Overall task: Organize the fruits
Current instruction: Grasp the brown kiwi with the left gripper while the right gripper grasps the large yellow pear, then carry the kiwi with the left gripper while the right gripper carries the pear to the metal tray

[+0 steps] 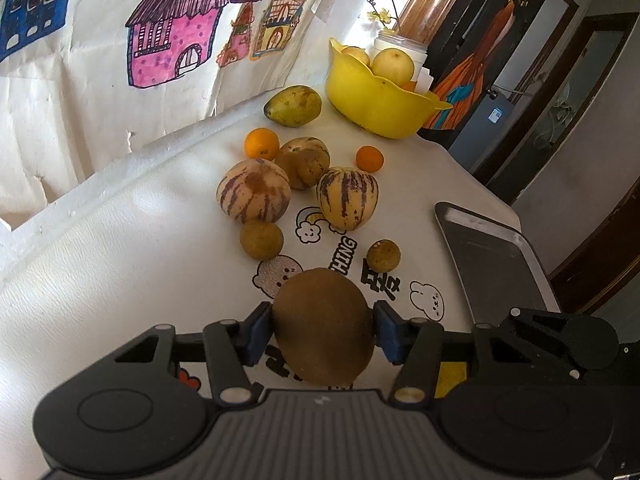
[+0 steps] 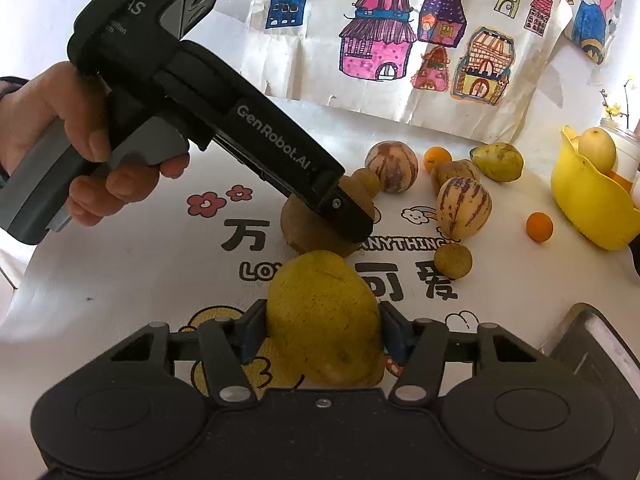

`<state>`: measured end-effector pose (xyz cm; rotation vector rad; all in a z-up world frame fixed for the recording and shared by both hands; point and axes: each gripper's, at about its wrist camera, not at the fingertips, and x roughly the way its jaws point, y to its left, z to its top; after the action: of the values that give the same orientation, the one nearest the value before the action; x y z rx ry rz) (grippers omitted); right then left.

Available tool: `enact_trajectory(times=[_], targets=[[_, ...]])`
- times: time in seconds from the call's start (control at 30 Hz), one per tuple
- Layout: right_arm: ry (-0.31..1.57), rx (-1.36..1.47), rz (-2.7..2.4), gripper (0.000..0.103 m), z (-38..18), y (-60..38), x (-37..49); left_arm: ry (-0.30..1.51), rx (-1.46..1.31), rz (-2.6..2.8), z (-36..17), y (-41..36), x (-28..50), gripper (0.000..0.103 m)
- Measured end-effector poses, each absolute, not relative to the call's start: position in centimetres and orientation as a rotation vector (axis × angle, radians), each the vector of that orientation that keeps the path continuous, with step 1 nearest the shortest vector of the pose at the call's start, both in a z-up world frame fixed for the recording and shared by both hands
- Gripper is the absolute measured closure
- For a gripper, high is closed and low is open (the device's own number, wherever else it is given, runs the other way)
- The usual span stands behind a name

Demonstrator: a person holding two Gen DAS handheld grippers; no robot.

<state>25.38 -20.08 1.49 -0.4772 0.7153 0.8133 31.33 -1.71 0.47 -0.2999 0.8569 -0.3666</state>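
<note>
Barely started: yellow bowl (image 1: 372, 108) holds a couple fruits, approx nine others loose on table (image 1: 120, 248). Left gripper (image 1: 324, 334) clamps a kiwi (image 1: 324, 328), right gripper (image 2: 322, 334) clamps a yellow pear (image 2: 324, 316), both low over the table w/ tray (image 1: 488, 256) empty nearby

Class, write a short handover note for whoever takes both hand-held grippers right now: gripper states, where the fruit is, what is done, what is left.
Left hand-held gripper: shut on a kiwi.
Right hand-held gripper: shut on a yellow pear.
Done: some fruit sits in the yellow bowl.
Left: three striped melons, oranges, a green pear and small brown fruits lie loose on the table. The grey tray is bare.
</note>
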Motion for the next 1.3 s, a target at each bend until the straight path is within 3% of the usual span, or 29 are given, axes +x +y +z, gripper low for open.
enact_trajectory(times=[0.83,1.3], targets=[[0.698,-0.360,0.756,0.044,1.7,-22.5,22.5,0.864,-0.290,-0.344,0.5,-2.9,30.6,0.047],[0.598,-0.235,0.529,0.044,5.4,-29.2,20.9,0.787,-0.338,-0.402,2.4,-6.5,30.6,0.047]])
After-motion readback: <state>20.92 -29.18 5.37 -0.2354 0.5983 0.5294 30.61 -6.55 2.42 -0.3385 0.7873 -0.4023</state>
